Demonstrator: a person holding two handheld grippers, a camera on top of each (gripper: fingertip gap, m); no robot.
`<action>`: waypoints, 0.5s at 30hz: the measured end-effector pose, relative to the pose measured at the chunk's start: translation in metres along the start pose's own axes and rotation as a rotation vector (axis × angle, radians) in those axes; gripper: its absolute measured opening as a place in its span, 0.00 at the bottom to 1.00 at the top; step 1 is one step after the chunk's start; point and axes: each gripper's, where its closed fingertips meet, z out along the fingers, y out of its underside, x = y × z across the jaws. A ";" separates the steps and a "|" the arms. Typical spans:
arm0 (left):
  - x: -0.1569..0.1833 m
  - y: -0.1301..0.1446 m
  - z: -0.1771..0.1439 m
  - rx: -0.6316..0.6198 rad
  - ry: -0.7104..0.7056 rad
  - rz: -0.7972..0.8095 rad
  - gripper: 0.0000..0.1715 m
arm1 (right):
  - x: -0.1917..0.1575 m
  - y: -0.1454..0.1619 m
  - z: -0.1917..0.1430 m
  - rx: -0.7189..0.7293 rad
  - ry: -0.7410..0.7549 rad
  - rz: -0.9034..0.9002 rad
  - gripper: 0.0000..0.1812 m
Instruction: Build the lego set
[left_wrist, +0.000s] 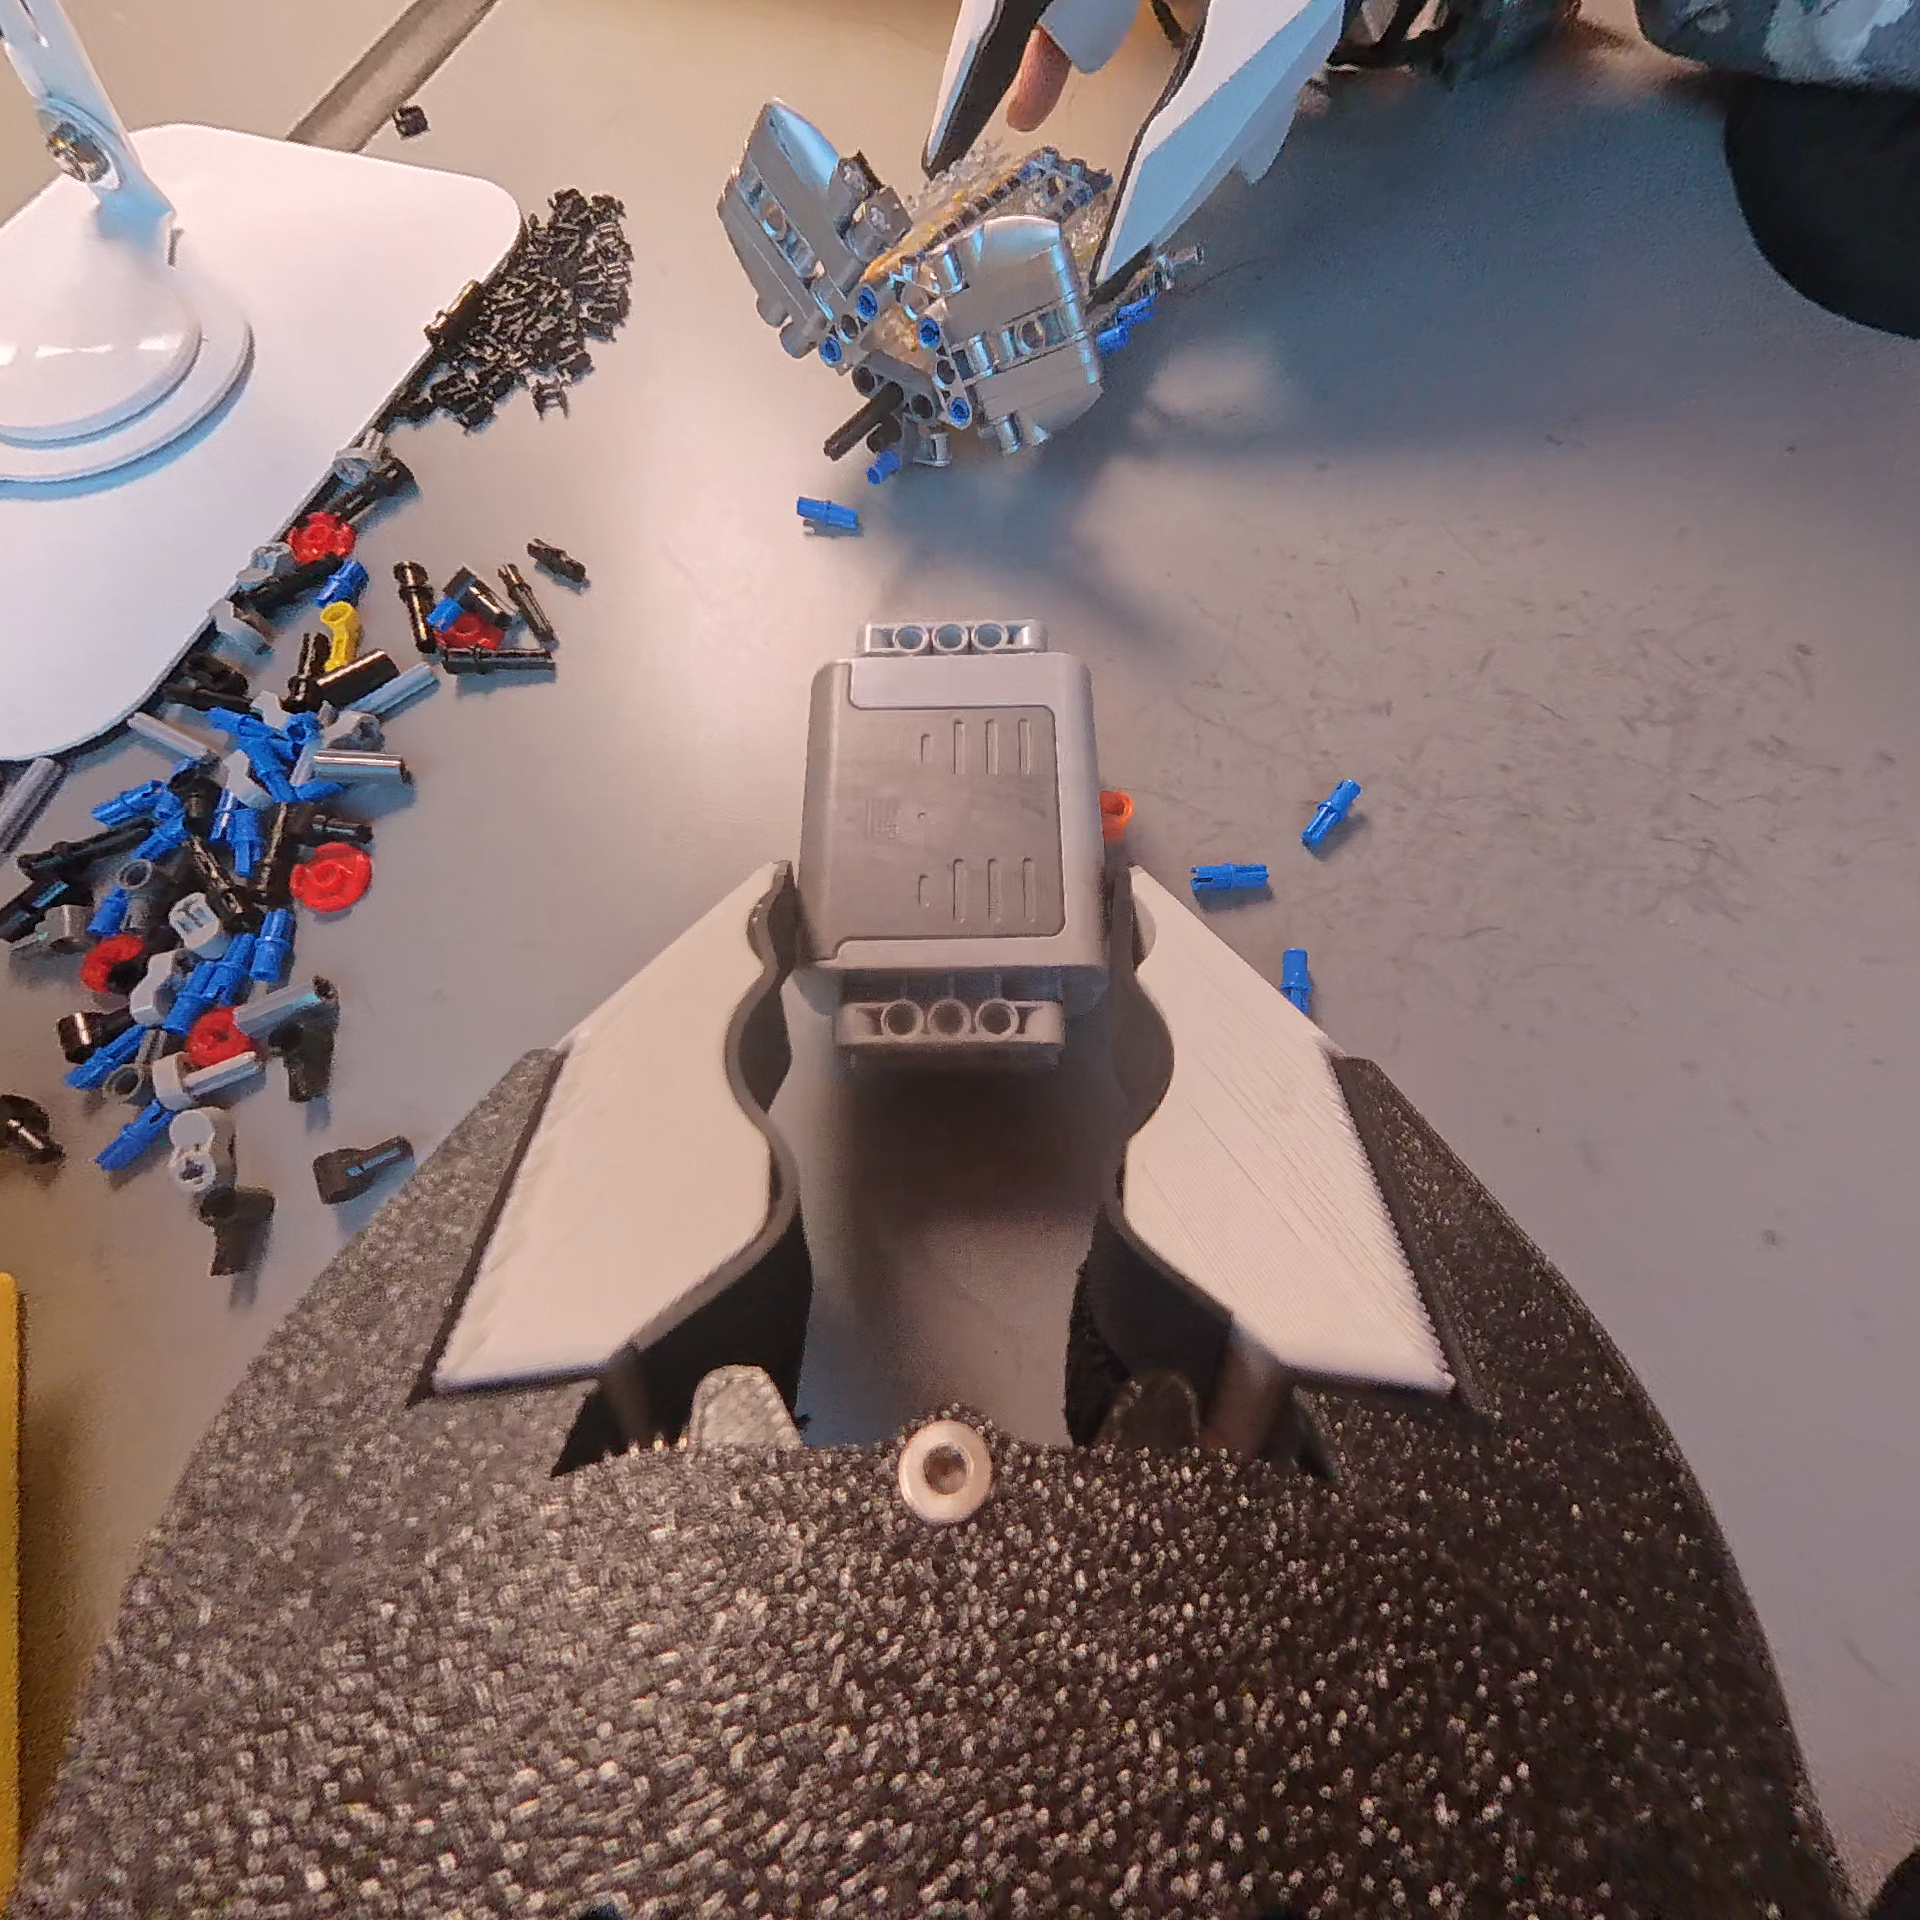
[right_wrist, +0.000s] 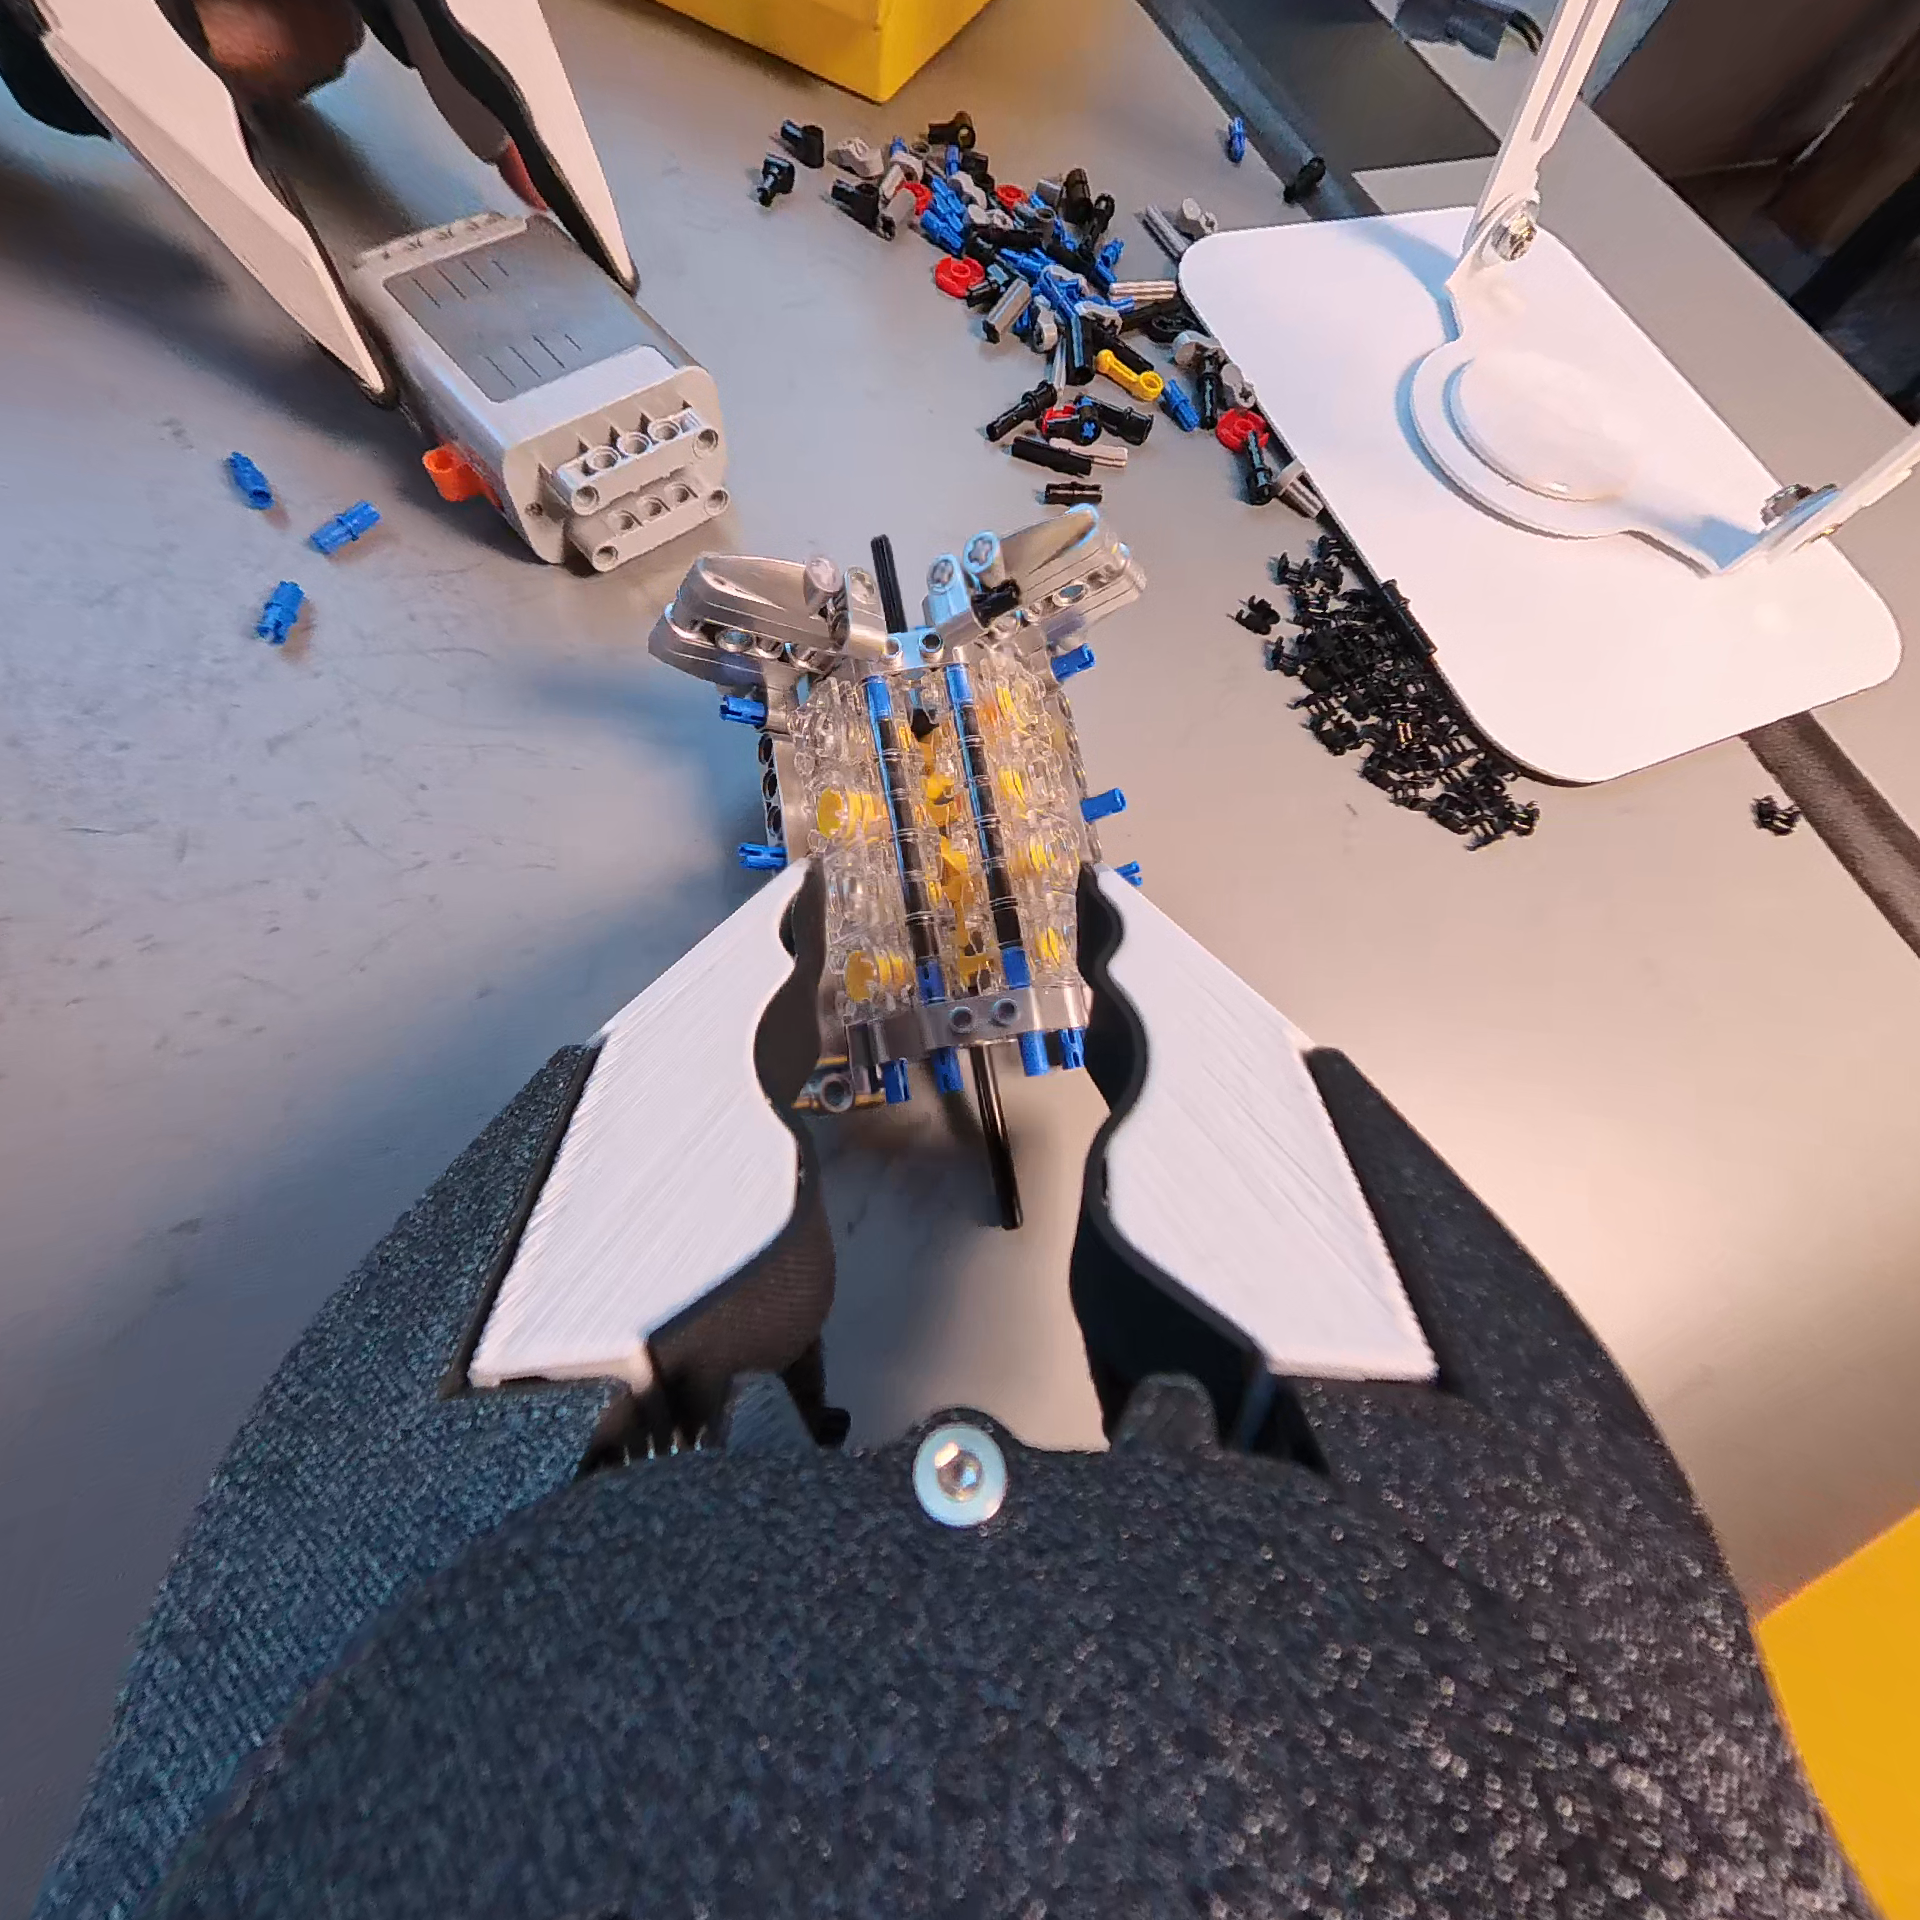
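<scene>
My left gripper (left_wrist: 951, 894) is shut on a grey box-shaped building-brick unit (left_wrist: 945, 821) with an orange knob (left_wrist: 1115, 810) on its right side; the unit rests on the grey table. It also shows in the right wrist view (right_wrist: 540, 374), held by the left gripper (right_wrist: 488, 322). My right gripper (right_wrist: 940, 894) is shut on a brick assembly (right_wrist: 935, 831) of clear and yellow gears, black axles and blue pins, with two grey motor blocks at its far end. The assembly (left_wrist: 925, 301) and the right gripper (left_wrist: 1023, 223) also show at the top of the left wrist view.
A pile of small loose parts (left_wrist: 229, 831) in blue, black, red and grey lies left, beside a white lamp base (left_wrist: 156, 395). A heap of black pins (right_wrist: 1392, 696) lies against that base (right_wrist: 1558, 499). Loose blue pins (left_wrist: 1231, 878) lie around. Yellow boxes (right_wrist: 862, 42) stand at the edges. Tip to tip, the grippers are about 20 centimetres apart.
</scene>
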 end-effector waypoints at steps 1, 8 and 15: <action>0.000 0.000 -0.001 0.005 -0.002 0.008 0.34 | -0.001 -0.001 -0.001 0.008 -0.009 0.008 0.25; -0.001 0.002 -0.009 0.025 -0.014 0.031 0.33 | 0.002 -0.002 -0.002 0.022 -0.022 0.063 0.28; -0.001 0.002 -0.009 0.022 -0.010 0.026 0.33 | -0.003 0.001 0.006 -0.022 -0.042 0.045 0.29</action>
